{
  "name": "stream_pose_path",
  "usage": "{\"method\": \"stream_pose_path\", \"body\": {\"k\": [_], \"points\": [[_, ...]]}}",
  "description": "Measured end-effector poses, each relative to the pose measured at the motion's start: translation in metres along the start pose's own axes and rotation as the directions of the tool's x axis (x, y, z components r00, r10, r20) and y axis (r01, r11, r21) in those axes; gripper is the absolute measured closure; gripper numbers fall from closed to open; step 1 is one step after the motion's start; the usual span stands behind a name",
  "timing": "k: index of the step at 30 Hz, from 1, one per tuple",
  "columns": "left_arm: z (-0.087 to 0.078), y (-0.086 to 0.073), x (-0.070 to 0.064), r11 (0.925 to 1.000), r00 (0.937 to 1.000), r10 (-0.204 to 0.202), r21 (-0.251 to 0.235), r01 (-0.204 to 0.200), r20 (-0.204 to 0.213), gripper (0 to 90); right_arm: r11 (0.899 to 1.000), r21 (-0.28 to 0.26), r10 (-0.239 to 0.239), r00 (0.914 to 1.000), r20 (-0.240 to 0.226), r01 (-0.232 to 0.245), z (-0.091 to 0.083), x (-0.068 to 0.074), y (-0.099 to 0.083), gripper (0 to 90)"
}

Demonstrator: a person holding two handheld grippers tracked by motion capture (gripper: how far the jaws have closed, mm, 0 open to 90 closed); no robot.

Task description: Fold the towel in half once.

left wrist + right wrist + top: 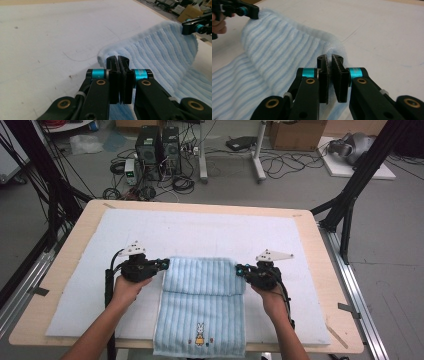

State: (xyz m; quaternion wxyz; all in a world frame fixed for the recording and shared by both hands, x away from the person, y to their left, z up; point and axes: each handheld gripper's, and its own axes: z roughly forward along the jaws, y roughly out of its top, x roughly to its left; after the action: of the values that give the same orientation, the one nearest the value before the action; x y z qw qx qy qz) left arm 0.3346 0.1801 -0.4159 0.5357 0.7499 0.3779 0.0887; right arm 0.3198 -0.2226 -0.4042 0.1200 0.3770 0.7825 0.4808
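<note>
One light wooden worktop [330, 285] carries one white padded mat [200, 230], and on the mat lies one light blue striped terry towel [200, 315] with a small rabbit picture near its front edge, which hangs a little over the worktop. The towel's far part is folded towards the person, I think to fold it in half. There are two grippers, one per corner of the raised fold: the left gripper [165, 264] and the right gripper [239, 269] are each clamped on a corner, so the fold stays straight and even.
</note>
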Motion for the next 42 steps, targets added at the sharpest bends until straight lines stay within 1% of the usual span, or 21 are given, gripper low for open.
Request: {"method": "stream_pose_path", "body": {"k": [2, 4, 6, 9, 11, 14, 16, 19, 21, 23, 25, 26, 28, 29, 31, 34, 37, 38, 39, 40, 42], "points": [[-0.004, -0.008, -0.003, 1.0000, 0.9999, 0.004, 0.006, -0.004, 0.011, 87.3, 1.000, 0.001, -0.006, 0.9997, -0.023, 0.006, -0.006, 0.007, -0.006, 84.1], [-0.008, -0.015, -0.005, 0.9999, 0.9998, 0.005, 0.012, -0.005, 0.021, 87.3, 1.000, 0.005, -0.006, 0.9995, -0.033, 0.006, -0.011, 0.013, -0.013, 83.9], [-0.010, -0.021, -0.007, 0.9995, 0.9995, 0.008, 0.030, -0.009, 0.031, 87.3, 1.000, 0.011, -0.004, 0.9987, -0.051, 0.005, -0.014, 0.016, -0.019, 84.0], [-0.014, -0.027, -0.011, 0.9989, 0.9985, 0.001, 0.047, -0.004, 0.055, 87.2, 0.999, 0.045, -0.011, 0.9977, -0.066, 0.014, -0.018, 0.020, -0.027, 84.0], [-0.016, -0.031, -0.014, 0.9981, 0.9981, 0.007, 0.060, -0.011, 0.061, 87.2, 0.998, 0.064, -0.010, 0.9967, -0.080, 0.016, -0.019, 0.022, -0.032, 84.0], [-0.019, -0.038, -0.017, 0.9968, 0.9971, -0.001, 0.079, -0.006, 0.076, 87.2, 0.996, 0.092, -0.006, 0.9961, -0.088, 0.015, -0.022, 0.024, -0.038, 84.0], [-0.020, -0.041, -0.018, 0.9957, 0.9965, -0.005, 0.092, -0.002, 0.083, 87.2, 0.995, 0.099, -0.004, 0.9953, -0.097, 0.014, -0.023, 0.024, -0.041, 84.0], [-0.020, -0.046, -0.020, 0.9929, 0.9959, -0.005, 0.119, -0.005, 0.090, 87.2, 0.991, 0.131, 0.001, 0.9945, -0.105, 0.013, -0.023, 0.027, -0.047, 84.0], [-0.020, -0.050, -0.020, 0.9898, 0.9953, -0.003, 0.142, -0.011, 0.097, 87.0, 0.986, 0.165, 0.000, 0.9943, -0.107, 0.018, -0.022, 0.030, -0.052, 84.0], [-0.021, -0.053, -0.021, 0.9882, 0.9949, 0.001, 0.152, -0.016, 0.101, 86.6, 0.982, 0.186, -0.014, 0.9940, -0.108, 0.034, -0.022, 0.035, -0.056, 83.6], [-0.022, -0.052, -0.022, 0.9893, 0.9958, 0.009, 0.144, -0.023, 0.091, 84.5, 0.981, 0.190, -0.022, 0.9942, -0.105, 0.042, -0.023, 0.037, -0.057, 80.9], [-0.022, -0.051, -0.021, 0.9913, 0.9968, 0.001, 0.131, -0.012, 0.080, 79.6, 0.982, 0.185, -0.019, 0.9946, -0.102, 0.038, -0.024, 0.037, -0.057, 77.4], [-0.023, -0.047, -0.018, 0.9951, 0.9985, -0.020, 0.098, 0.015, 0.051, 62.6, 0.987, 0.158, 0.007, 0.9959, -0.090, 0.008, -0.026, 0.034, -0.054, 66.8], [-0.024, -0.045, -0.016, 0.9965, 0.9986, -0.029, 0.080, 0.025, 0.044, 60.4, 0.990, 0.139, 0.031, 0.9951, -0.094, -0.018, -0.027, 0.032, -0.052, 65.4], [-0.023, -0.040, -0.011, 0.9972, 0.9987, -0.046, 0.060, 0.045, 0.019, 54.3, 0.993, 0.113, 0.041, 0.9962, -0.078, -0.032, -0.028, 0.028, -0.049, 63.5], [-0.020, -0.031, -0.003, 0.9978, 0.9983, -0.057, 0.032, 0.058, -0.012, 52.7, 0.994, 0.096, 0.055, 0.9977, -0.040, -0.051, -0.027, 0.021, -0.044, 63.7], [-0.011, -0.023, 0.005, 0.9971, 0.9970, -0.069, 0.028, 0.070, -0.036, 53.1, 0.994, 0.093, 0.062, 0.9980, 0.010, -0.063, -0.022, 0.012, -0.040, 65.3], [-0.008, -0.021, 0.007, 0.9967, 0.9963, -0.073, 0.031, 0.075, -0.045, 53.5, 0.994, 0.096, 0.054, 0.9982, 0.026, -0.057, -0.019, 0.010, -0.039, 65.7], [-0.004, -0.020, 0.009, 0.9964, 0.9957, -0.074, 0.036, 0.076, -0.056, 54.1, 0.993, 0.101, 0.059, 0.9974, 0.040, -0.063, -0.016, 0.008, -0.038, 66.6], [0.000, -0.020, 0.011, 0.9963, 0.9955, -0.066, 0.049, 0.070, -0.068, 55.2, 0.993, 0.103, 0.056, 0.9968, 0.057, -0.062, -0.013, 0.005, -0.037, 67.5], [0.009, -0.020, 0.013, 0.9944, 0.9946, -0.064, 0.079, 0.070, -0.081, 57.7, 0.991, 0.118, 0.051, 0.9944, 0.092, -0.062, -0.006, -0.001, -0.035, 68.9]]}}
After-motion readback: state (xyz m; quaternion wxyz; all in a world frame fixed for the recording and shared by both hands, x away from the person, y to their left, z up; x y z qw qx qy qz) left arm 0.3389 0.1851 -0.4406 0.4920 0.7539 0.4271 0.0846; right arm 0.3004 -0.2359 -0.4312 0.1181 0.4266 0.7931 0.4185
